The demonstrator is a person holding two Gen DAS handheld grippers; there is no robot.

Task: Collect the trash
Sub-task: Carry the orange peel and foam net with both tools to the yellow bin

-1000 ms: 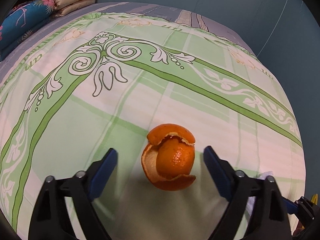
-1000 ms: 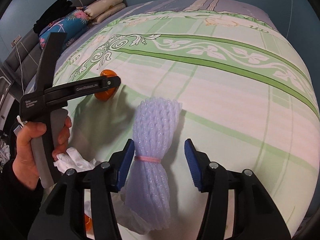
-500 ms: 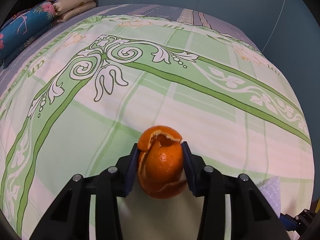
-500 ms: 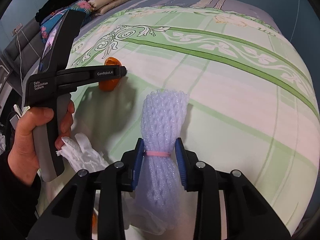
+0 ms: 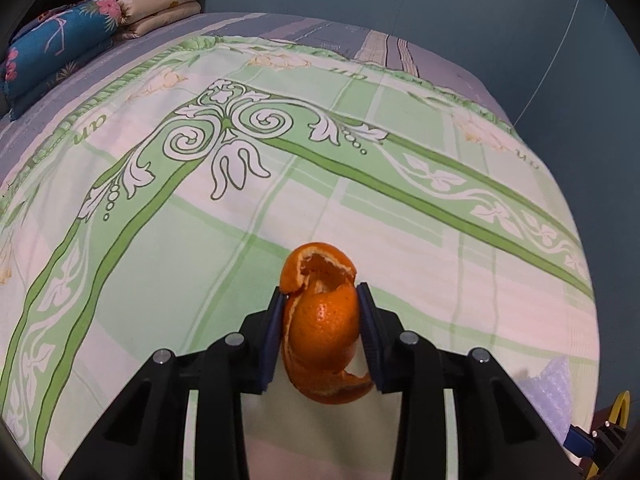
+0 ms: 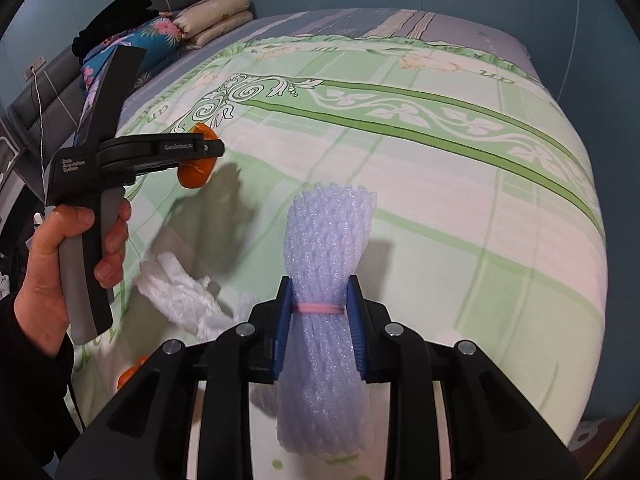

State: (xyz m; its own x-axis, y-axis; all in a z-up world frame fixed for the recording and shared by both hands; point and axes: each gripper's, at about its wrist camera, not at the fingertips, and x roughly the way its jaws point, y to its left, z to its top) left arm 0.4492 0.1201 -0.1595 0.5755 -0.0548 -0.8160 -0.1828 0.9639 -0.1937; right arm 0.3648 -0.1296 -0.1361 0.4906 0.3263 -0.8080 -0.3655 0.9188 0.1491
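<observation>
Left gripper point(image 5: 322, 316): jaws have just been closing, now pinching the orange peel point(image 5: 320, 332) above the bedspread point(image 5: 200, 260).
Right gripper point(image 6: 319, 324): just closed, clamping the foam net point(image 6: 324, 320) at its pink band.
Tissue point(image 6: 180, 300): crumpled on the bedspread, left of the net.
Pillows point(image 5: 160, 4): far end.

A curled orange peel point(image 5: 322, 328), bright orange with a torn pale inner edge, sits pinched between blue pads, lifted just clear of the green patterned bed point(image 5: 160, 264). A bundle of white foam fruit netting point(image 6: 326, 312), cinched at its waist by a pink rubber band point(image 6: 318, 309), is squeezed upright at that waist. A crumpled white tissue point(image 6: 180, 294) lies on the bed, and a small orange scrap point(image 6: 130, 374) lies near it.
</observation>
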